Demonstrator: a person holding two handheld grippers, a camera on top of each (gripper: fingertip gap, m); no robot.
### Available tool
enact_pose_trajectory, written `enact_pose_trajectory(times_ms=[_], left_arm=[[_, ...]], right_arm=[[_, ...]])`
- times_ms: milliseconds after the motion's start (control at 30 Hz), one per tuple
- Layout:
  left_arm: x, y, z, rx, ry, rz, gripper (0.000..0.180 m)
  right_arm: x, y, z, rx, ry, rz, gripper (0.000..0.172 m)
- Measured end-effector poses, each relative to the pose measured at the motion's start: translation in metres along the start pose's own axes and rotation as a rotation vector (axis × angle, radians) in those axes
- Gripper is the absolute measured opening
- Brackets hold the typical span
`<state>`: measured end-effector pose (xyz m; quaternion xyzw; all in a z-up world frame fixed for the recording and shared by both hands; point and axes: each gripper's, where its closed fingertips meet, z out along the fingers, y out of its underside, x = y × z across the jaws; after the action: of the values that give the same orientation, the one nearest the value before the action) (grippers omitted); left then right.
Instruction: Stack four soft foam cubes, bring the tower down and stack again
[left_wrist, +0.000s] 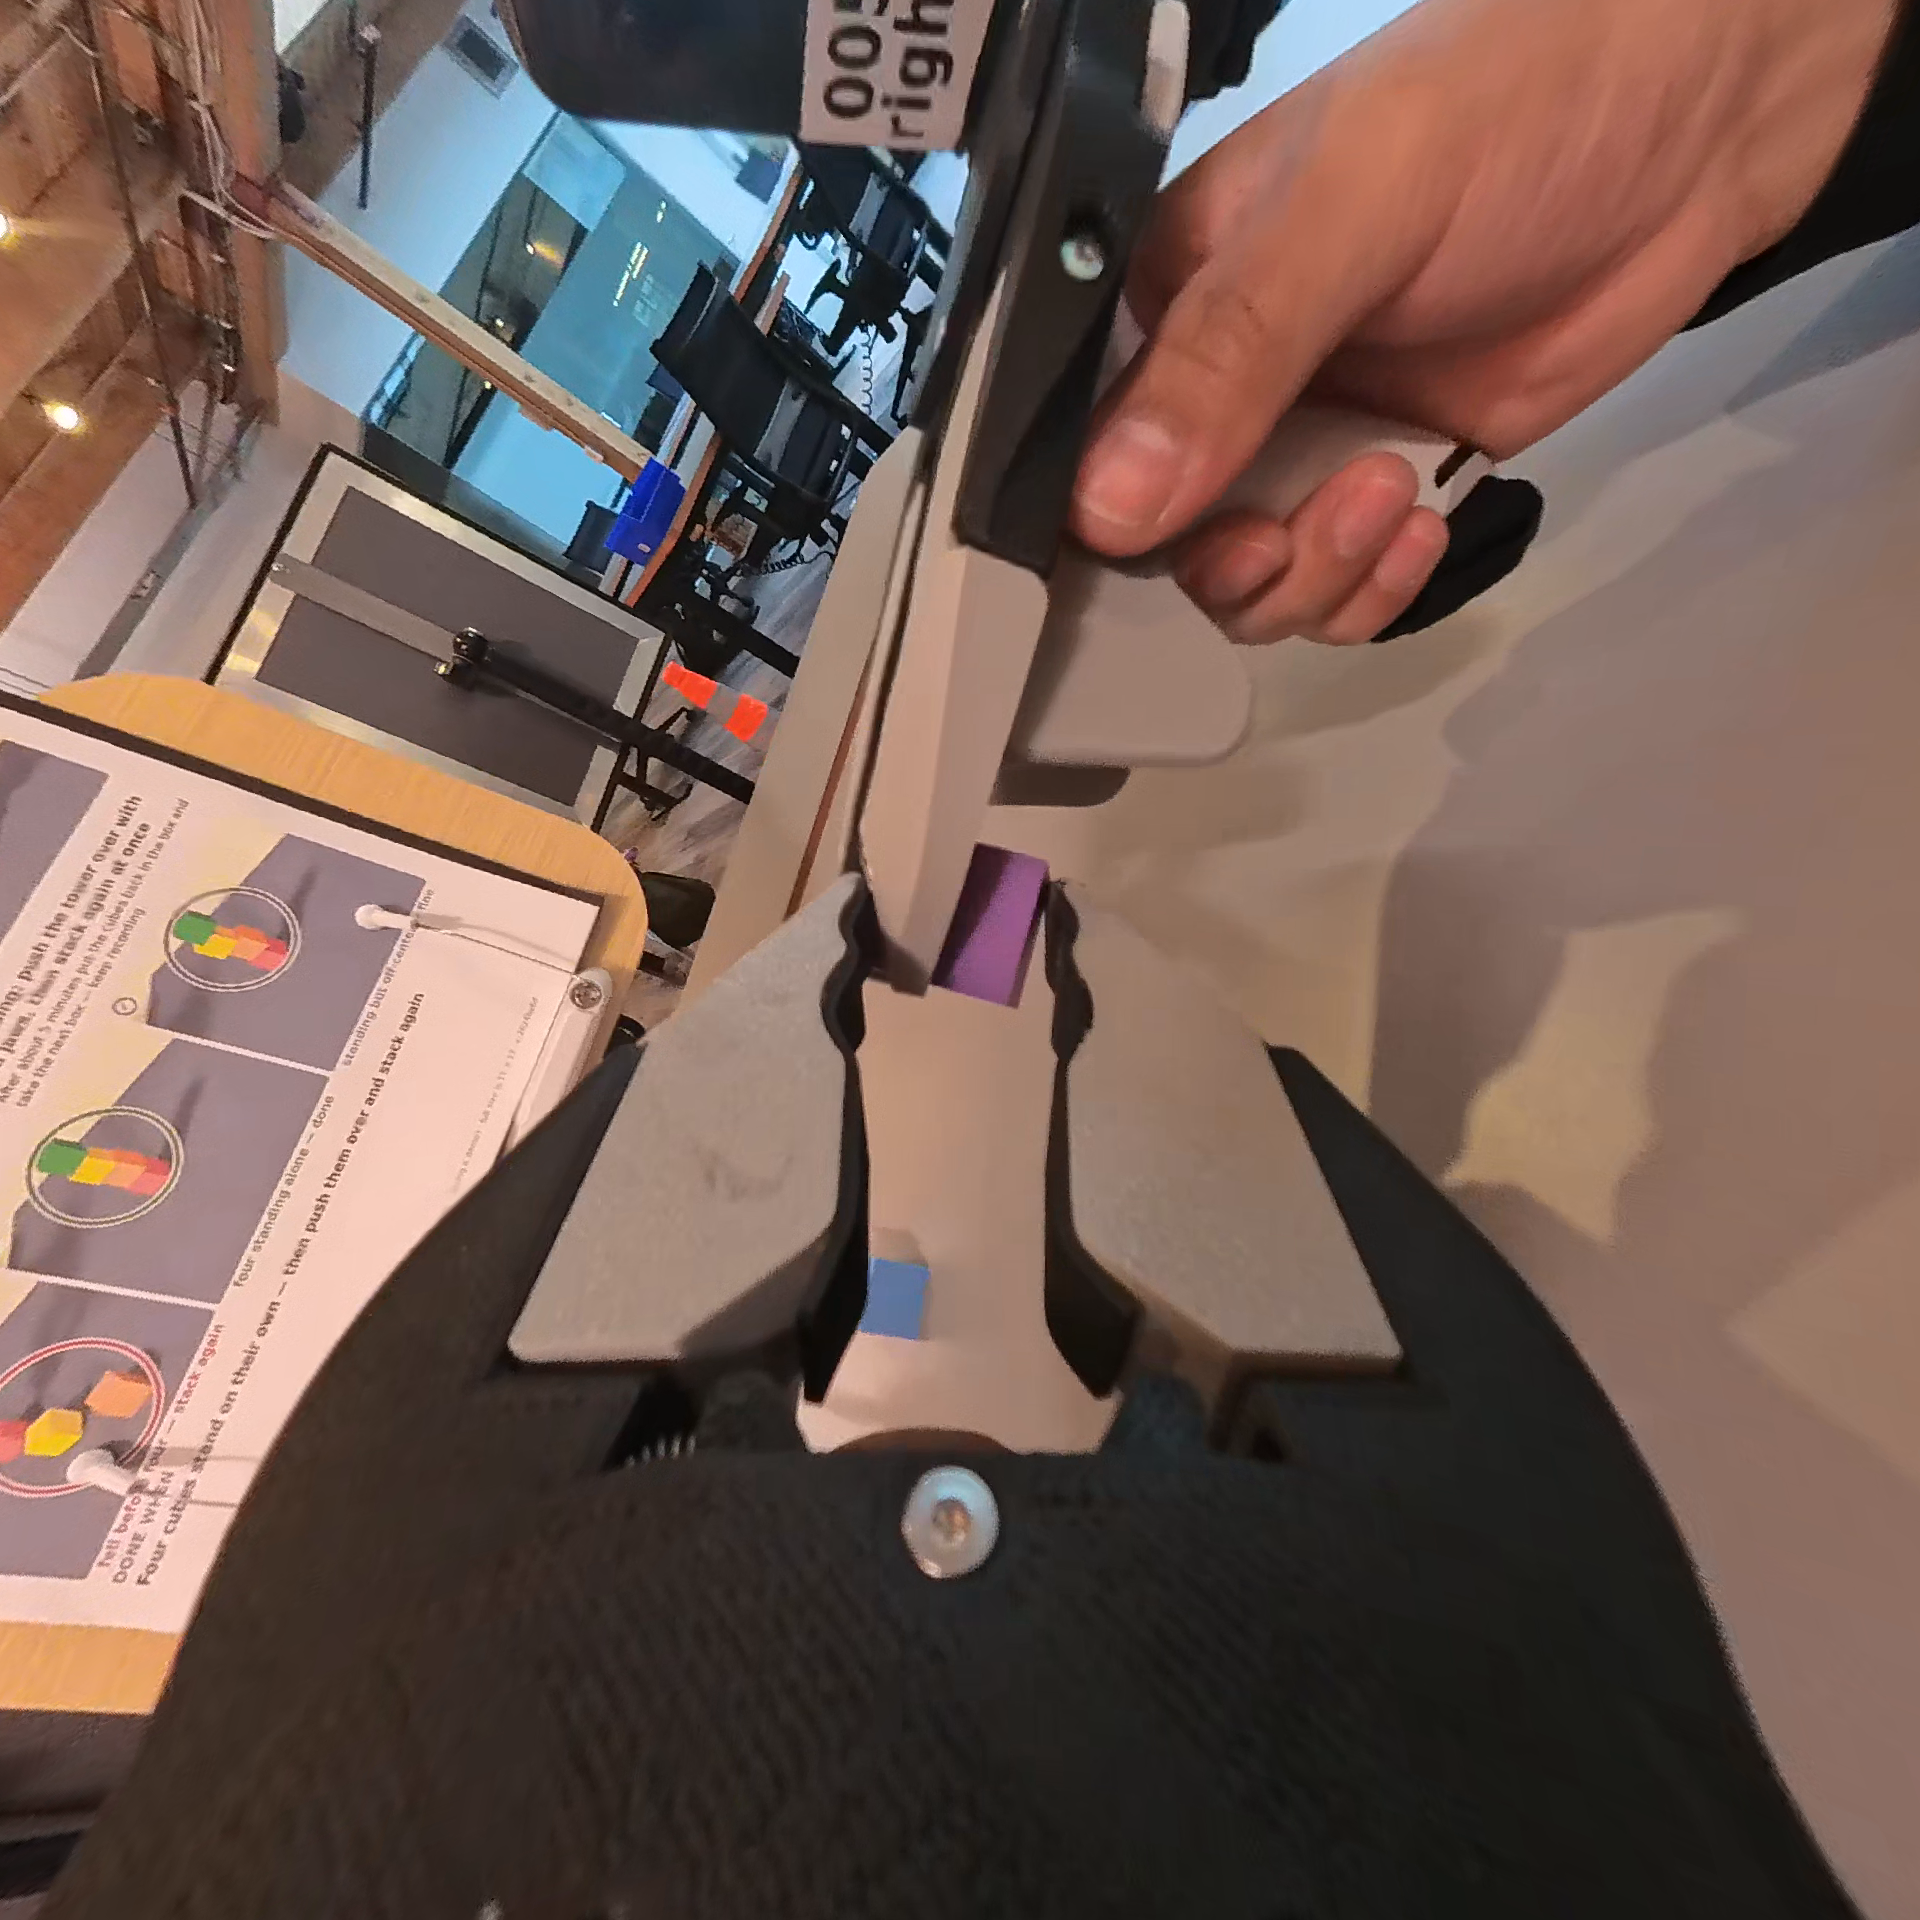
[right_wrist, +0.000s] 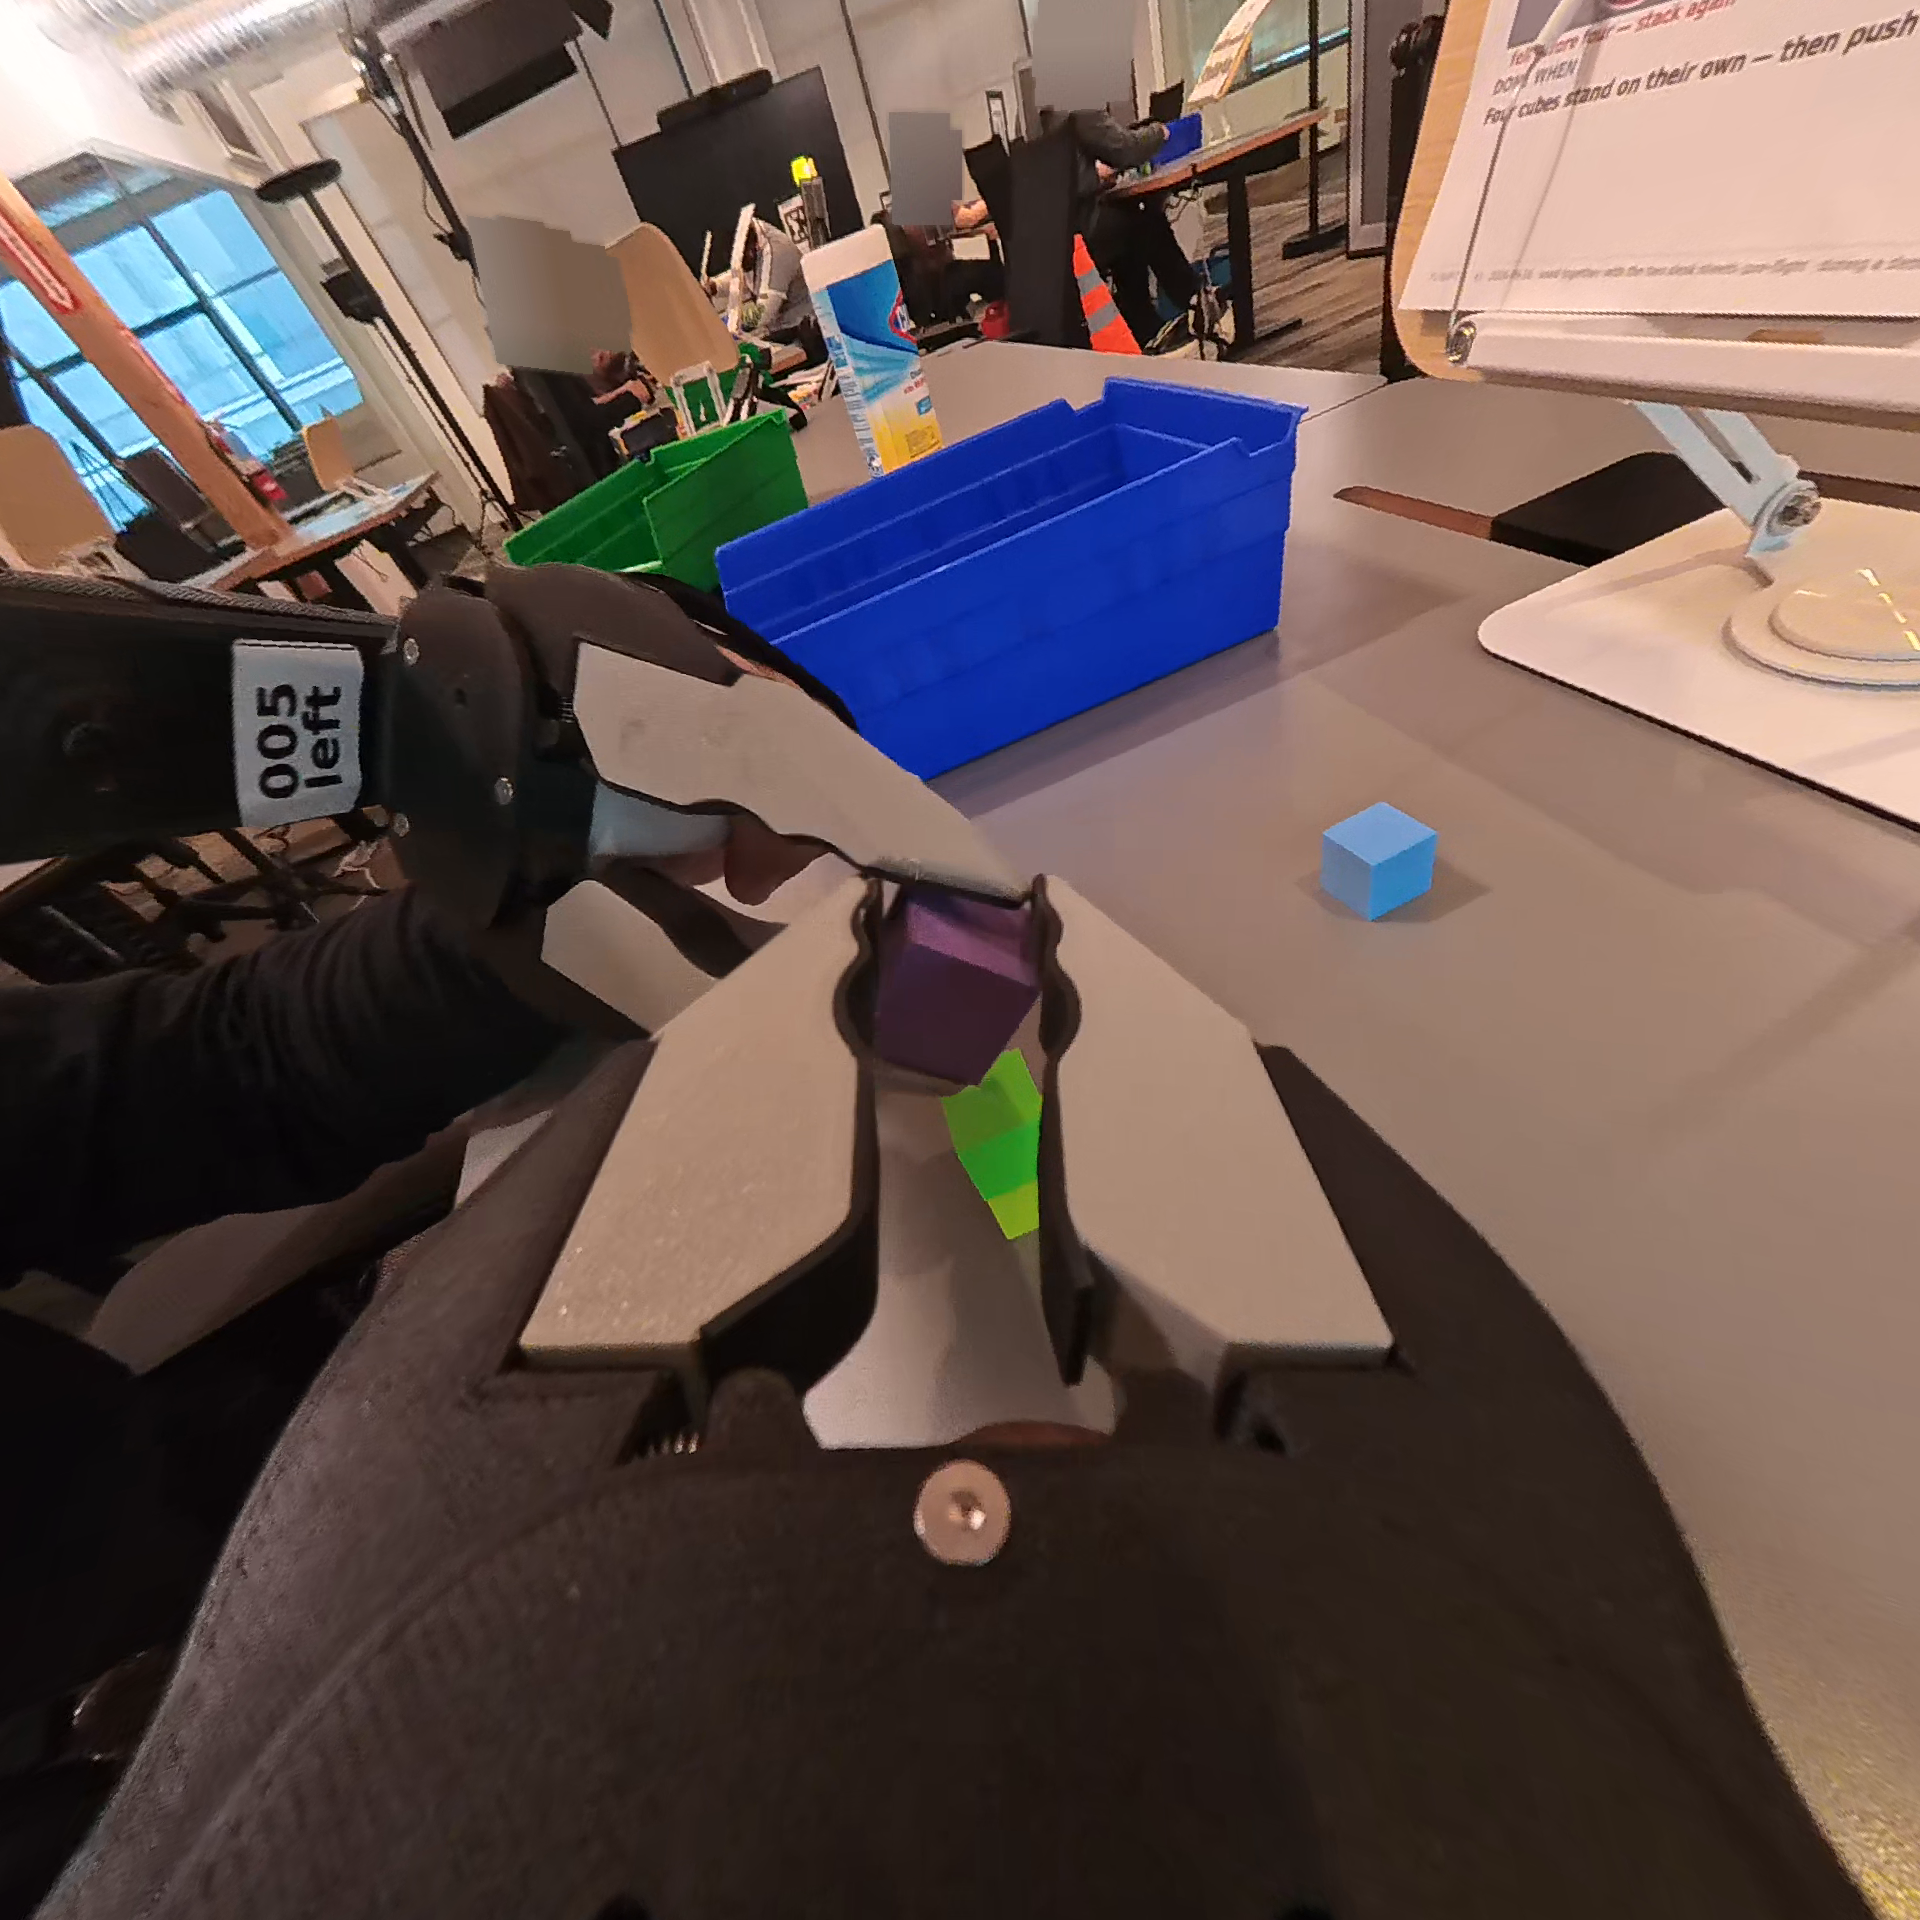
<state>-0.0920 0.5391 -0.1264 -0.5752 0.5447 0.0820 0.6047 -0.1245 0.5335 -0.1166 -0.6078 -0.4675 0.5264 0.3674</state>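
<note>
Purple cube (right_wrist: 951, 997): matt foam, smooth faces. Light blue cube (right_wrist: 1379, 858) and two green cubes (right_wrist: 1003, 1153): the same matt foam look. Right gripper (right_wrist: 954, 940): grey fingers (right_wrist: 727, 1174) of finely grained matt plastic, black wavy pads, black textured body with a bright metal screw (right_wrist: 961, 1520). Table (right_wrist: 1558, 1091): smooth grey surface with a dull sheen. Blue bin (right_wrist: 1018, 613) and green bin (right_wrist: 675, 509): moulded plastic, slightly glossy. Instruction sheet (left_wrist: 312, 1091): white printed paper on a wood-look board (left_wrist: 312, 748).
</note>
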Motion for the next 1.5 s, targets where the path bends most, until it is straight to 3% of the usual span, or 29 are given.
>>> enact_pose_trajectory(times_ms=[433,1500], left_arm=[[0.000,-0.002,-0.001,-0.002,-0.014,0.017,0.030],[0.005,0.005,0.004,-0.017,0.011,-0.030,0.031]], right_arm=[[-0.001,0.000,0.000,0.010,-0.033,0.041,0.026],[0.010,0.008,0.002,-0.041,0.058,-0.001,0.016]])
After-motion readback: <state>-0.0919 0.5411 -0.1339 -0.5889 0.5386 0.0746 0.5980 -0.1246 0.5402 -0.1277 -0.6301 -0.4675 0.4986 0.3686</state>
